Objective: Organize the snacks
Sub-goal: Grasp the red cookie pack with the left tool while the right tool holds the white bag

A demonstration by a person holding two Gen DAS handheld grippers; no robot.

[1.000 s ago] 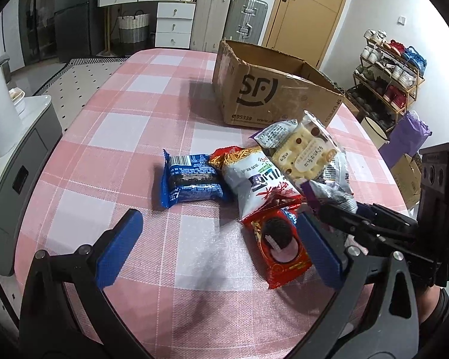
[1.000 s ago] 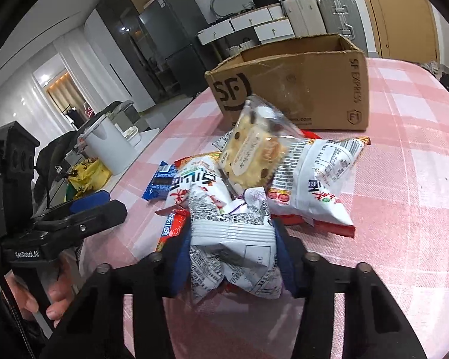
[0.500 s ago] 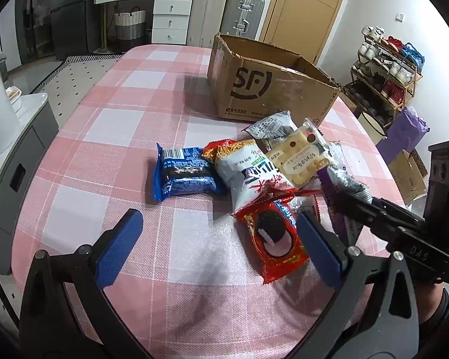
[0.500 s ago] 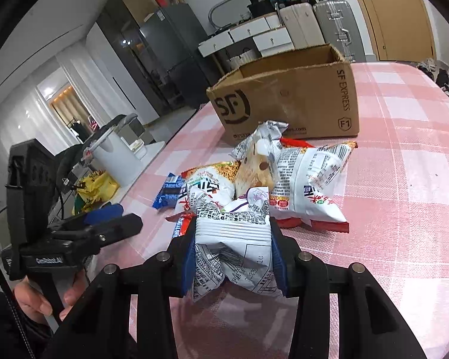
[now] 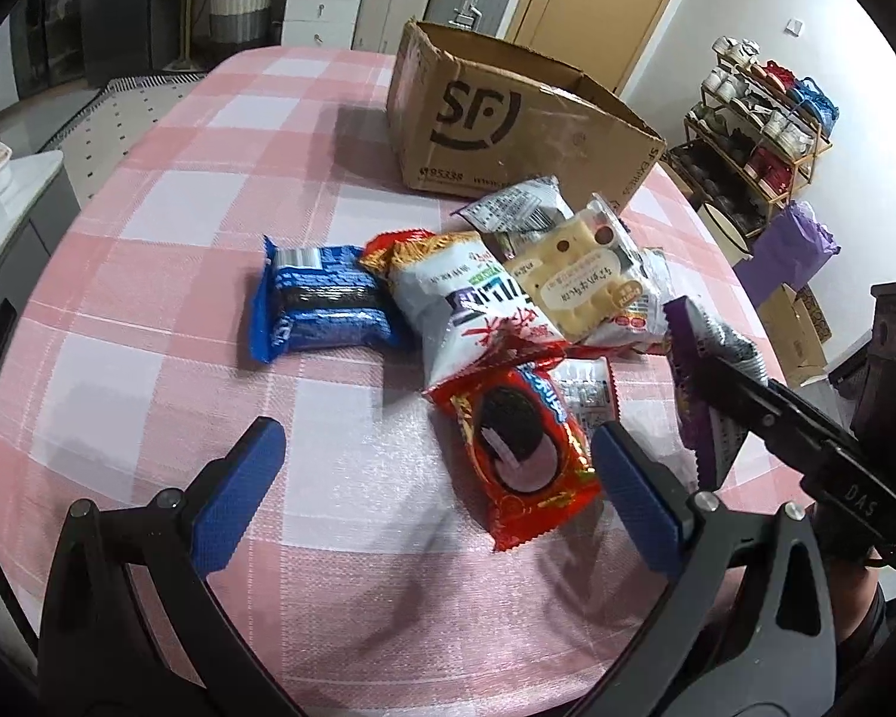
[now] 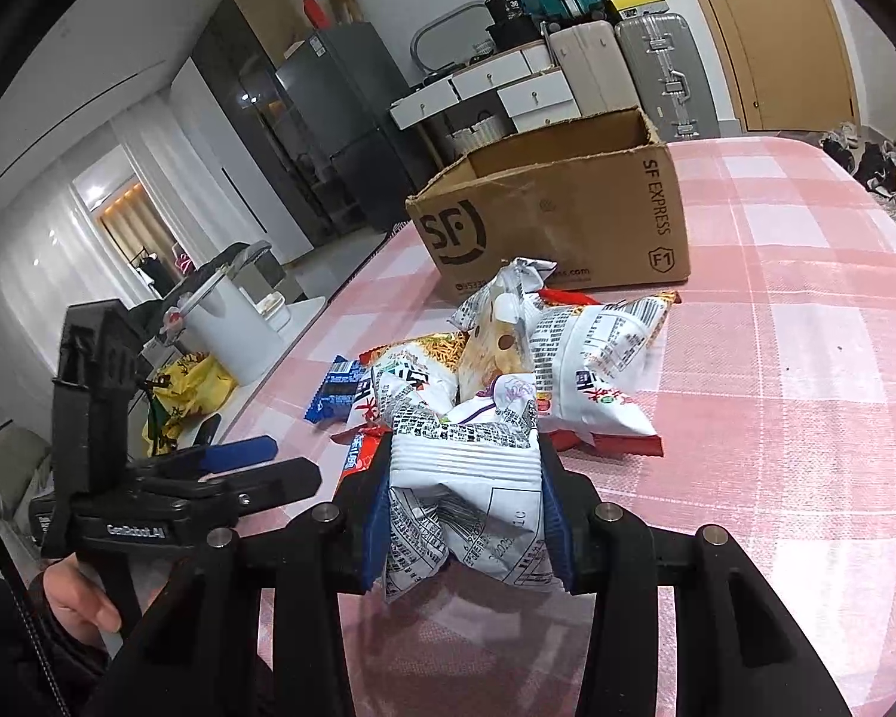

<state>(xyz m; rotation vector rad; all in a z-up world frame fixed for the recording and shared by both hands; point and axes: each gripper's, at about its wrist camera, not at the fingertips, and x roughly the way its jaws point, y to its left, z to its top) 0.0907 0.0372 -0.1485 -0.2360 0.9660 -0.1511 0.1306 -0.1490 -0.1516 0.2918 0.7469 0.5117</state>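
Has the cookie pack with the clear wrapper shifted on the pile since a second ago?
Yes. The cookie pack stood propped up toward the cardboard box a second ago; it has since tipped down and now lies flatter on the white noodle bag.

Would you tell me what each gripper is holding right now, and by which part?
The right gripper clamps a white-and-purple snack packet across its crimped end. The left gripper is open and holds nothing.

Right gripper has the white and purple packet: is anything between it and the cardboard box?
Yes. The right gripper is shut on the white and purple packet. The pile of other snack packets lies on the table directly between it and the cardboard box. The box's top is open.
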